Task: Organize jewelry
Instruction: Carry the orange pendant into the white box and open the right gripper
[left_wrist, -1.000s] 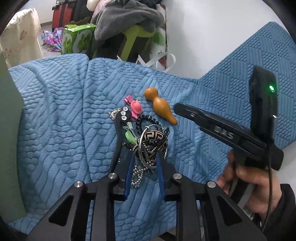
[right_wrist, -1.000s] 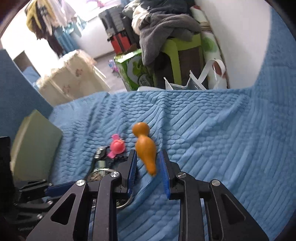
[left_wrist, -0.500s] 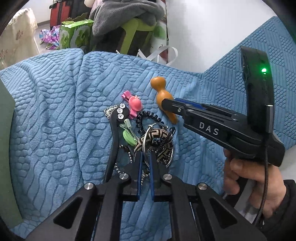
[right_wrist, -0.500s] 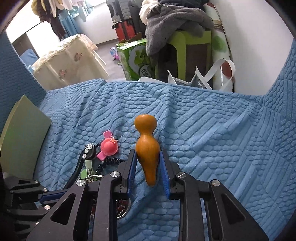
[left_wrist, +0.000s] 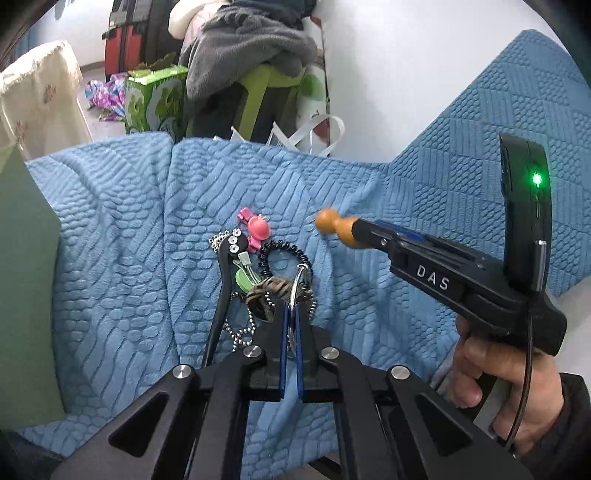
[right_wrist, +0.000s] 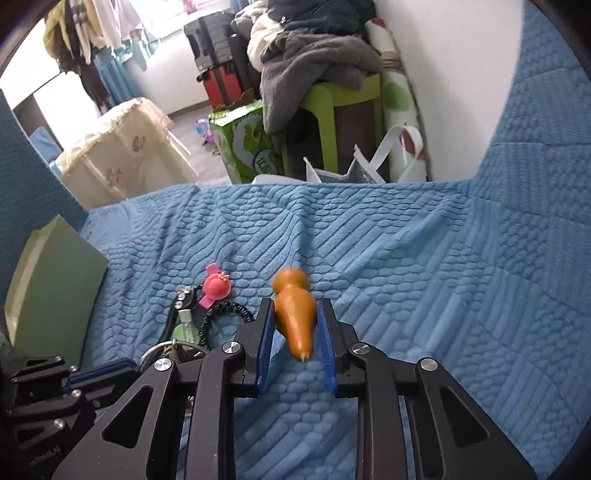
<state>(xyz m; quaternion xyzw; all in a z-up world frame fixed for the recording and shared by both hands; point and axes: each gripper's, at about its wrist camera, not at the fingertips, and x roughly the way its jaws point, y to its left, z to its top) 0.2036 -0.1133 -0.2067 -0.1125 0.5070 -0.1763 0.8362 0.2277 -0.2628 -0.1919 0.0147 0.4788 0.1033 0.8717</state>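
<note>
orange gourd charm (right_wrist: 295, 321) pinched between the right gripper (right_wrist: 295, 325) pads, lifted just off the blue bedspread (right_wrist: 424, 258), left gripper (left_wrist: 290, 332) clamped tight on a metal ring (left_wrist: 297, 291) in the jewelry pile, pink clip (left_wrist: 256, 229) and black coil bracelet (left_wrist: 282, 251) lying beside it

My two wrist cameras look forward, close over the textured blue blanket (left_wrist: 110, 258), sharing the orange gourd-shaped trinket (right_wrist: 295, 317) at 12 o'clock.

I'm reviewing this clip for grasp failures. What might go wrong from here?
The orange gourd charm is smooth and tapered; the right gripper may let it slip forward. The left gripper pinches a metal ring tangled with a patterned band and ball chain, so lifting may drag the pile.
</note>
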